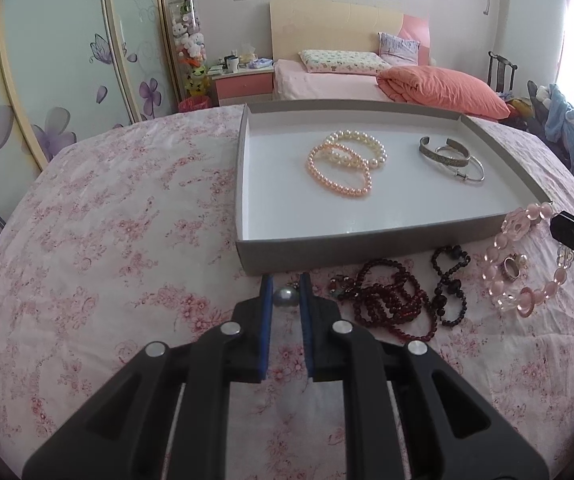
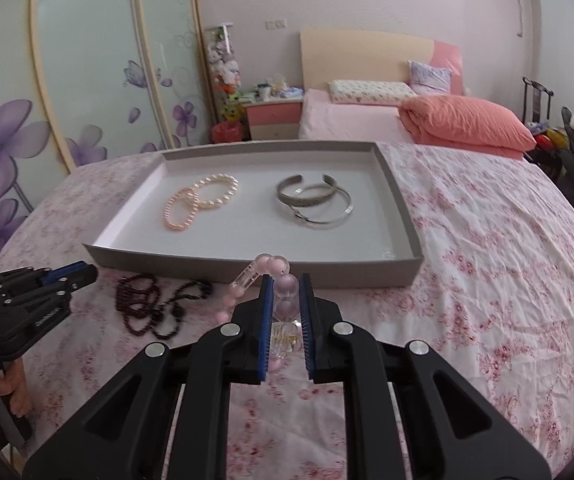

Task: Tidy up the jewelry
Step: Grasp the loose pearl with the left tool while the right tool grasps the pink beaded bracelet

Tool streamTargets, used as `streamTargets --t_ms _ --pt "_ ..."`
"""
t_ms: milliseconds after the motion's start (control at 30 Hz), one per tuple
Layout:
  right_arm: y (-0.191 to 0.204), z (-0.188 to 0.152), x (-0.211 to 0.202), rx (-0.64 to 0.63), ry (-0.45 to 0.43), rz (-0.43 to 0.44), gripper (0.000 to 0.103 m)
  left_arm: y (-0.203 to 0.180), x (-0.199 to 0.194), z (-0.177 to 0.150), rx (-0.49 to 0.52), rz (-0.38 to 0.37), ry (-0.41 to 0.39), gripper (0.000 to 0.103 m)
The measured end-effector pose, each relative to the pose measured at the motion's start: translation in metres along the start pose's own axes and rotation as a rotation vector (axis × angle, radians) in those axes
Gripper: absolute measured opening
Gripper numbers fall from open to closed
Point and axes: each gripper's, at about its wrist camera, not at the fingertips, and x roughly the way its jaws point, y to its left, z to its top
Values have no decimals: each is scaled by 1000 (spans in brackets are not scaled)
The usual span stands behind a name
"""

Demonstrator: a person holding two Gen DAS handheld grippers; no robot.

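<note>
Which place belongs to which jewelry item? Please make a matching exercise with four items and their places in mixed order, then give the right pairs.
Items:
1. pearl bracelets
2. pink bead bracelet
3. dark red bead strands
4. grey pearl

Places:
A. between the fingers of the left gripper
B. inside the grey tray, left part
C. on the floral cloth, before the tray
D. between the fingers of the right gripper

Pairs: 1-B, 2-D, 3-C, 4-A
</note>
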Motion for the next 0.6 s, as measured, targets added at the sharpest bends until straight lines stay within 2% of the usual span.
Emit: streamTargets --t_ms 267,600 --pt "13 3 -15 -22 -50 46 14 -1 -22 1 -2 1 -76 14" --pt "11 4 -24 -4 -87 64 14 -2 -41 8 -8 11 -140 14"
